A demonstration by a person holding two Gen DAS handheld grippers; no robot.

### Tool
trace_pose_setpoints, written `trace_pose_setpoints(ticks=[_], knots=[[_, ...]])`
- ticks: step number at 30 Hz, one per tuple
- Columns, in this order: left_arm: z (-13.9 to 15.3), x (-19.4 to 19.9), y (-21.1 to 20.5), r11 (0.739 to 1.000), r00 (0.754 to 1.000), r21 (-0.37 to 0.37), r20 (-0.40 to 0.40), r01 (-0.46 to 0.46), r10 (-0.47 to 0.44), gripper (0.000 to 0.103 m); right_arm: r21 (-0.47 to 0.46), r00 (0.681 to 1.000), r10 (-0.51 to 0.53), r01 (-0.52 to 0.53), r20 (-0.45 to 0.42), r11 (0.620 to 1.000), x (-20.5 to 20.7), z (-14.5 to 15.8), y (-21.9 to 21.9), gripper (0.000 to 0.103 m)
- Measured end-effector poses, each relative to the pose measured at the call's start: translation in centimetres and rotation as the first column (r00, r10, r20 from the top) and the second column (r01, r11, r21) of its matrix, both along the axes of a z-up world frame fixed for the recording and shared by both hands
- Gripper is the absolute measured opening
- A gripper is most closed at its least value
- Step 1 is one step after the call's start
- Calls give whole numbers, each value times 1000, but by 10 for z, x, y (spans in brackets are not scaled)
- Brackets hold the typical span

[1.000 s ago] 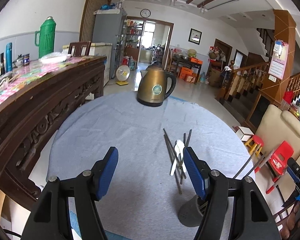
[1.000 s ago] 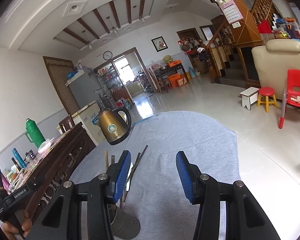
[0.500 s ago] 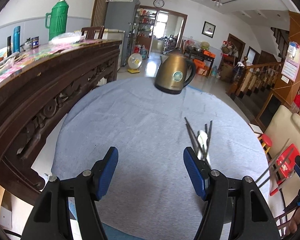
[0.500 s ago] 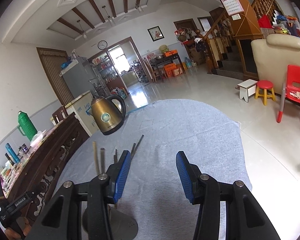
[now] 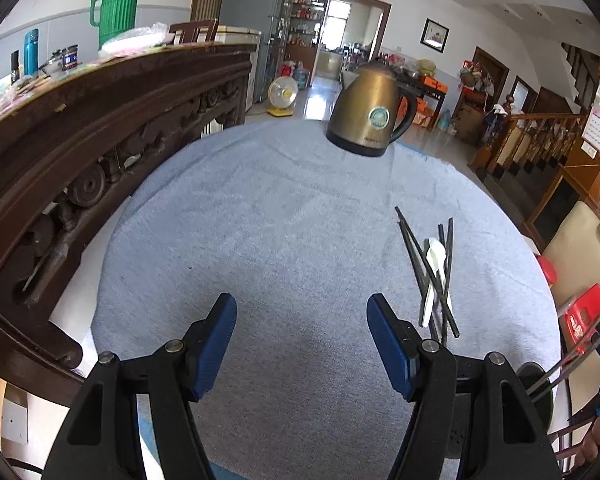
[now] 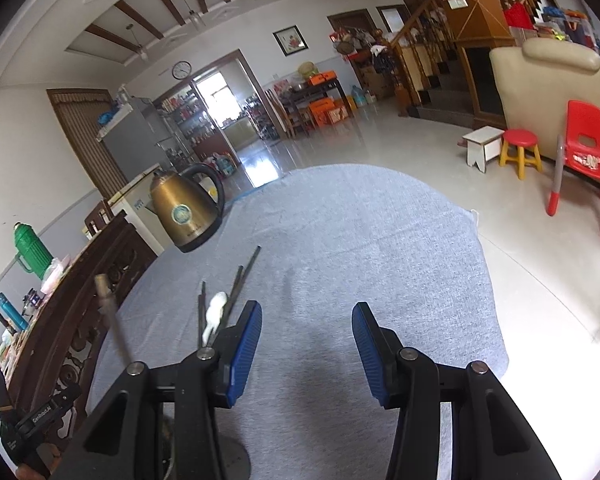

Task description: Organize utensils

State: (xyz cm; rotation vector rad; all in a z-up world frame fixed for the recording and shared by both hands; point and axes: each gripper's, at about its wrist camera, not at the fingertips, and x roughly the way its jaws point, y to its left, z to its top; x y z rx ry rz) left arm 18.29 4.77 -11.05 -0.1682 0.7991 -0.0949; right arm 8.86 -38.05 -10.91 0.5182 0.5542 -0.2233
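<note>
Several dark chopsticks [image 5: 418, 258] and a white spoon [image 5: 434, 272] lie in a loose pile on the grey cloth of the table [image 5: 292, 240]. The pile also shows in the right wrist view, with the chopsticks [image 6: 242, 276] and the spoon [image 6: 214, 314] just left of the right gripper. My left gripper [image 5: 301, 344] is open and empty, left of the pile. My right gripper [image 6: 306, 350] is open and empty. A grey utensil holder [image 5: 534, 386] with chopsticks in it stands at the near right; in the right wrist view it [image 6: 228, 462] is mostly hidden under the gripper.
A bronze electric kettle [image 5: 370, 114] stands at the far edge of the table. A dark carved wooden sideboard [image 5: 80, 148] runs along the left, close to the table. A cream armchair [image 6: 556, 92], a red child's chair [image 6: 586, 144] and stools stand on the floor to the right.
Both grippers have tilted down and shifted, so the table fills more of each view. The pile has moved right in the left view. Both stay open.
</note>
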Motion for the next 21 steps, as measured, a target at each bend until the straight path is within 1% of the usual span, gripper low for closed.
trace_pose_setpoints(ticks=[2, 6, 9, 13, 18, 21], knots=[[-4, 8, -5, 1000, 1000, 5, -14, 16, -16, 68, 11, 1000, 2, -2, -15, 1000, 9, -4, -6, 50], [-7, 25, -16, 998, 998, 30, -28, 51, -50, 68, 67, 999, 22, -19, -46, 998, 39, -12, -22, 50], [-10, 39, -22, 997, 996, 25, -48, 79, -78, 68, 104, 994, 74, -66, -77, 992, 73, -18, -29, 50], [-12, 58, -30, 993, 991, 19, -69, 113, -112, 68, 200, 971, 200, -172, -130, 965, 136, -32, -29, 50], [-18, 84, -36, 990, 984, -9, -112, 138, -138, 68, 252, 936, 294, -242, -194, 937, 212, -46, -11, 50], [-24, 104, -34, 989, 977, -35, -151, 144, -148, 68, 280, 918, 319, -250, -235, 927, 256, -56, 3, 50]])
